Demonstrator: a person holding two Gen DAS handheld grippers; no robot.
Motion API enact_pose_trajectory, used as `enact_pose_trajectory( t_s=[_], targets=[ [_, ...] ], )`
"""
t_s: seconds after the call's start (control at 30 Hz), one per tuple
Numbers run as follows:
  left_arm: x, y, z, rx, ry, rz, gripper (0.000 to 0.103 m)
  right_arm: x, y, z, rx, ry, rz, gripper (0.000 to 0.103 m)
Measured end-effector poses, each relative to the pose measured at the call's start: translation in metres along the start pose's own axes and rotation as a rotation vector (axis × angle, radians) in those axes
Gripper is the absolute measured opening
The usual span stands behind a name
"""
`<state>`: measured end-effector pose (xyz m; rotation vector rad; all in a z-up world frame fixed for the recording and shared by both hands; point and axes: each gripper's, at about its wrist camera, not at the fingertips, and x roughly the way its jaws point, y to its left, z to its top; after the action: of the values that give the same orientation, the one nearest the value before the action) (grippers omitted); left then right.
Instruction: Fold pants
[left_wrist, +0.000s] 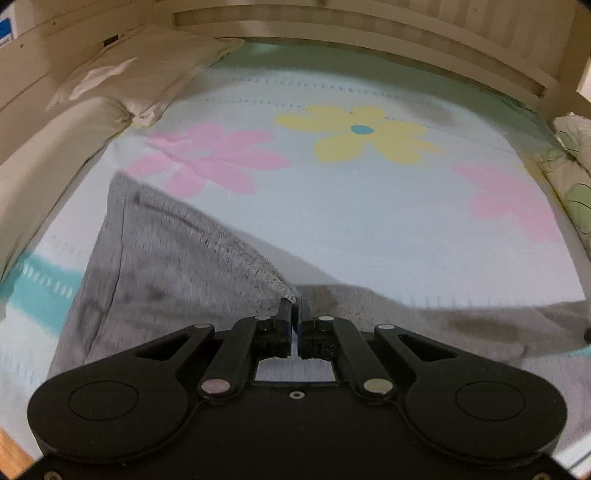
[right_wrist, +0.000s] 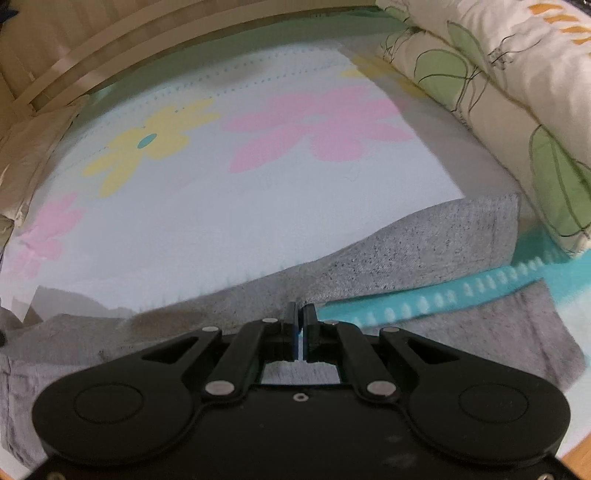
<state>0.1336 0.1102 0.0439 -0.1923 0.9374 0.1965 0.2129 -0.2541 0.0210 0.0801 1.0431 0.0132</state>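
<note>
While both grippers point down at the bed, each one pinches the grey pants (left_wrist: 159, 266). Left gripper (left_wrist: 294, 304): jaws closed tight on a raised edge of the grey cloth, which peaks at the fingertips and slopes away to the upper left, ending at a hemmed corner near a pink flower print (left_wrist: 207, 158). Right gripper (right_wrist: 302, 312): jaws closed to a thin slit, nipping the upper edge of the pants; from there the cloth runs right to a square hemmed end (right_wrist: 495, 225), with a second grey leg (right_wrist: 517, 332) lower right. A teal patterned band (right_wrist: 461, 291) of the sheet shows between the two legs. Pants lie across the near part of the pale blue sheet (left_wrist: 369, 229), with a yellow flower (left_wrist: 360, 131) further back. White pillow (left_wrist: 147, 70) upper left in left view; leaf-print quilt (right_wrist: 498, 92) along the right in right view. Wooden headboard (left_wrist: 369, 33) behind. Frames slightly blurred.
</note>
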Motion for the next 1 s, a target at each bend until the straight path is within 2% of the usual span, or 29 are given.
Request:
enact_pose_trajectory(
  t_s=[0.13, 0.3, 0.6, 0.73, 1.0],
  targets=[
    [-0.005, 0.007, -0.024, -0.008, 0.026, -0.016, 0.004, -0.01, 0.0, -0.02, -0.033, 0.023, -0.023, 0.002],
    [0.006, 0.01, -0.044, 0.011, 0.078, 0.001, 0.004, -0.001, 0.001, -0.046, -0.059, 0.092, -0.053, 0.002],
    [0.013, 0.007, -0.079, 0.066, 0.126, 0.02, 0.004, 0.022, 0.013, -0.06, -0.125, 0.167, -0.102, 0.002],
    [0.017, 0.007, -0.086, 0.064, 0.168, 0.014, 0.004, 0.022, 0.01, -0.067, -0.14, 0.191, -0.106, 0.003],
    [0.021, 0.009, -0.088, 0.084, 0.181, 0.016, 0.004, 0.021, 0.013, -0.083, -0.129, 0.26, -0.069, 0.001]
  ],
)
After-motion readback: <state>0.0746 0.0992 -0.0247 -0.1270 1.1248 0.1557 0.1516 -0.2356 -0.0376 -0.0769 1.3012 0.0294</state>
